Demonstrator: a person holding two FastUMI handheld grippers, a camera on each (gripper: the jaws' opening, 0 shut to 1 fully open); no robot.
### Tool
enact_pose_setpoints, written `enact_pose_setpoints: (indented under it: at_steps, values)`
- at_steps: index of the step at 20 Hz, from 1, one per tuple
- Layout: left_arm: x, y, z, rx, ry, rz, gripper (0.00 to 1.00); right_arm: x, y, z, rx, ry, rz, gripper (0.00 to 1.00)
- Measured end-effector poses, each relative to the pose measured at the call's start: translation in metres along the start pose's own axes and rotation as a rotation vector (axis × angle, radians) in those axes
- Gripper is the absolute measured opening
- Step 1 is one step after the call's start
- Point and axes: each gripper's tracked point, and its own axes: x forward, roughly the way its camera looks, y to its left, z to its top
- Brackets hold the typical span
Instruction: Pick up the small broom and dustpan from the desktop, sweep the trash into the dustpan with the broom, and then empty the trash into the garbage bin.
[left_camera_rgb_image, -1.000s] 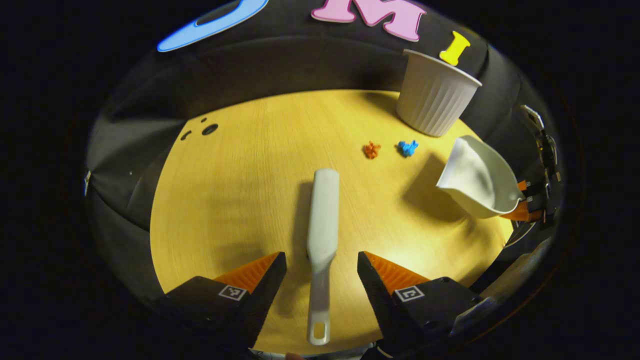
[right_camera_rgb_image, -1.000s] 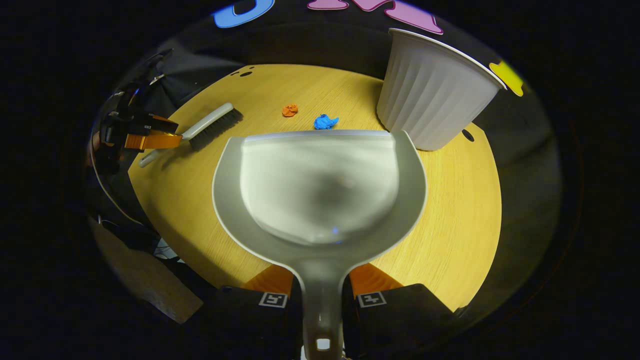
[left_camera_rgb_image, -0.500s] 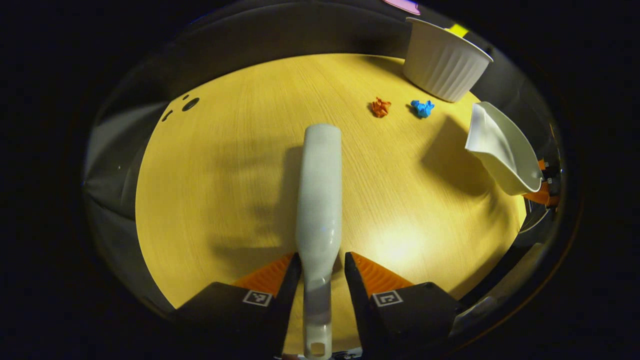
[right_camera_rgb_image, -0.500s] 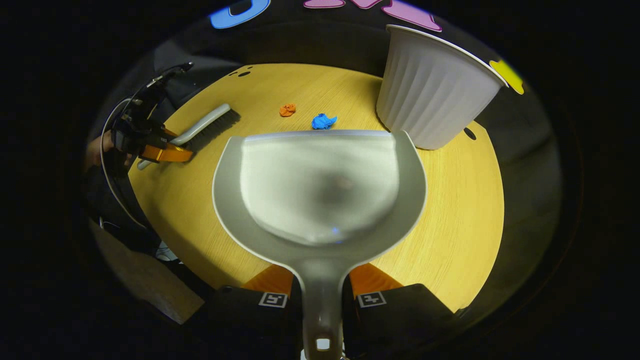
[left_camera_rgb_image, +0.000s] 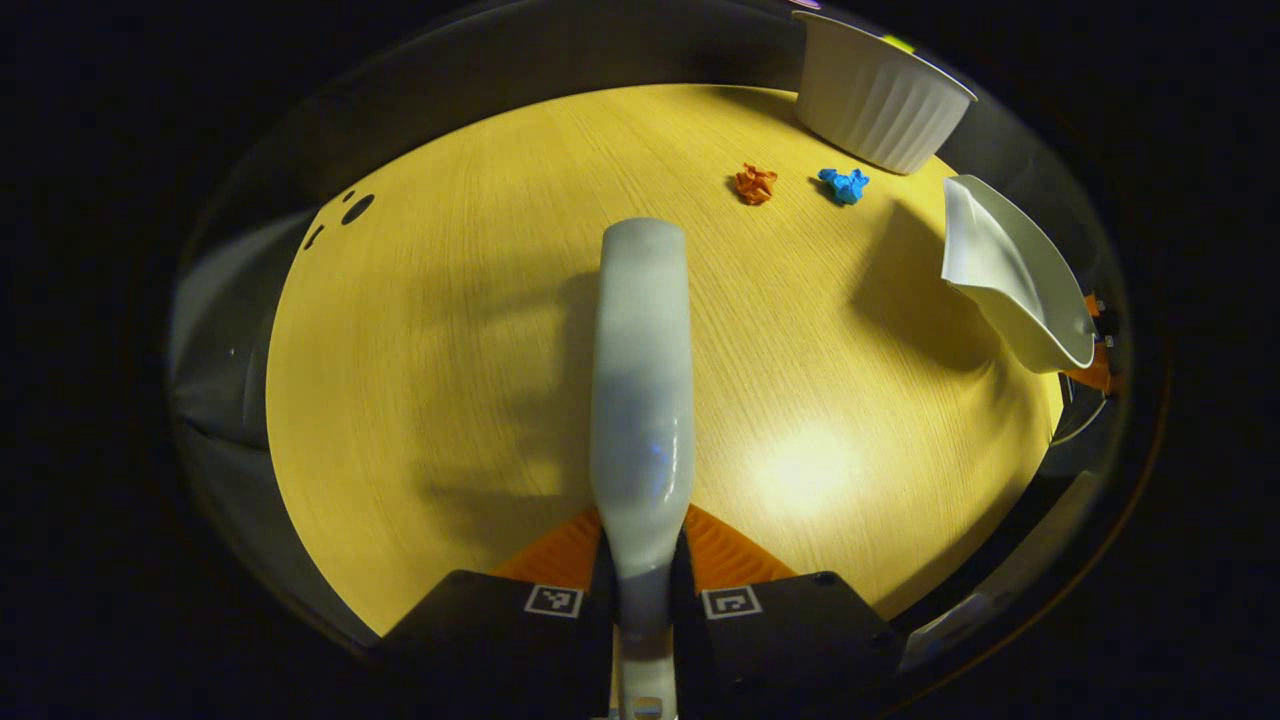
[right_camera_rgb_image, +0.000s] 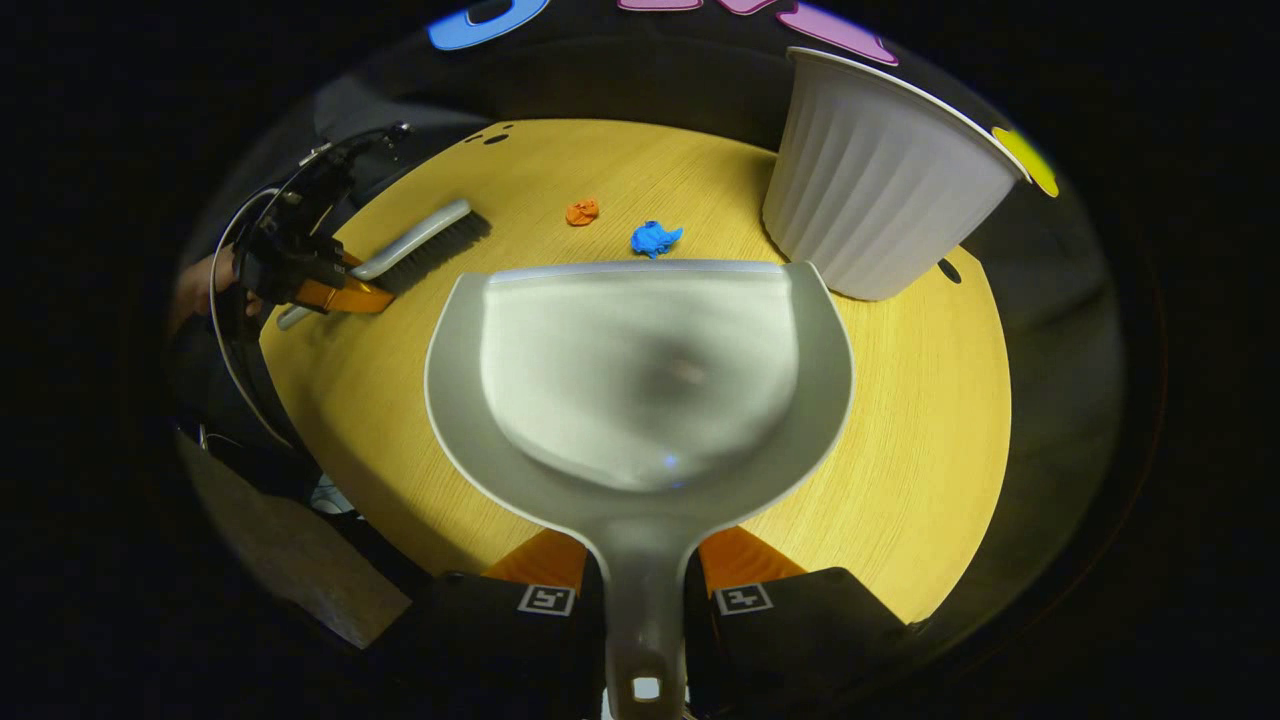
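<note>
Between the left gripper's own fingers we saw the small broom's handle, both fingers pressed against it and the back of the broom head running straight ahead of the tool. From the right gripper view, the broom lay low on the desktop with its bristles down at the far left; we couldn't tell whether it had cleared the wood. The right gripper was clamped on the dustpan's handle, and the pan spread out directly in front of it, tilted, with its lip forward. The pan looked empty inside.

Just beyond that lip sat the blue scrap, with the orange scrap a bit farther ahead and left. From the left tool, both scraps were ahead and to the right, near the garbage bin. The bin stood upright ahead and right of the pan, close by.

We judged both tools were in hand and the trash was lying loose on the wood, so the sweeping step came next. That called for carrying the broom forward and right past the scraps, setting the pan lip flat on the desktop near the blue scrap, and then drawing the bristles toward the pan. The scraps were small and light and could skitter, so short strokes seemed best.
</note>
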Motion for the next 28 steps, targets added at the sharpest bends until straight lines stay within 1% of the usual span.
enact_pose_setpoints:
  at_steps: [2,3,4,6,7,8,9,10,11,12,13,14,15,20,22,23,25,26,28]
  values:
    - [-0.005,0.009,0.015,0.024,-0.032,0.044,0.27,0.003,-0.001,-0.005,-0.013,0.055,0.003,0.36]
    - [-0.007,0.012,0.030,0.042,-0.060,0.056,0.25,0.005,-0.001,-0.005,-0.021,0.079,0.006,0.39]
    - [-0.008,0.013,0.044,0.055,-0.075,0.060,0.25,0.008,-0.003,-0.004,-0.031,0.097,0.010,0.36]
    - [-0.005,0.010,0.077,0.071,-0.096,0.050,0.25,0.014,-0.008,-0.003,-0.054,0.145,0.004,0.36]
    - [-0.001,0.009,0.095,0.082,-0.108,0.048,0.25,0.020,-0.012,-0.003,-0.067,0.167,-0.002,0.39]
    - [0.002,0.007,0.111,0.099,-0.115,0.049,0.27,0.024,-0.015,-0.003,-0.074,0.189,-0.007,0.36]
    - [0.005,0.005,0.126,0.117,-0.117,0.050,0.25,0.028,-0.017,-0.002,-0.079,0.202,-0.007,0.36]
    - [0.009,0.000,0.138,0.132,-0.117,0.047,0.25,0.030,-0.016,-0.001,-0.080,0.210,0.001,0.36]
    - [0.012,-0.004,0.148,0.149,-0.113,0.045,0.25,0.033,-0.014,0.001,-0.070,0.210,0.013,0.39]
    - [0.018,-0.009,0.155,0.170,-0.103,0.044,0.25,0.034,-0.013,0.003,-0.064,0.211,0.020,0.36]
    - [0.023,-0.015,0.160,0.191,-0.093,0.040,0.25,0.035,-0.013,0.004,-0.067,0.210,0.024,0.36]
    - [0.027,-0.020,0.163,0.210,-0.081,0.033,0.25,0.037,-0.013,0.004,-0.069,0.206,0.026,0.39]
    - [0.031,-0.027,0.165,0.228,-0.069,0.021,0.25,0.039,-0.012,0.006,-0.071,0.201,0.028,0.36]
    - [0.036,-0.069,0.166,0.315,-0.032,-0.066,0.25,0.040,-0.014,0.008,-0.077,0.182,0.033,0.36]
    - [0.031,-0.096,0.163,0.341,-0.019,-0.139,0.25,0.042,-0.014,0.008,-0.084,0.172,0.032,0.36]
    - [0.027,-0.109,0.161,0.353,-0.011,-0.176,0.23,0.043,-0.014,0.008,-0.086,0.168,0.032,0.36]
    - [0.025,-0.131,0.155,0.371,0.000,-0.249,0.25,0.043,-0.014,0.008,-0.088,0.159,0.033,0.36]
    - [0.024,-0.139,0.152,0.375,0.008,-0.281,0.23,0.044,-0.014,0.007,-0.089,0.156,0.034,0.36]
    - [0.019,-0.153,0.146,0.374,0.026,-0.327,0.23,0.045,-0.015,0.006,-0.088,0.144,0.035,0.36]
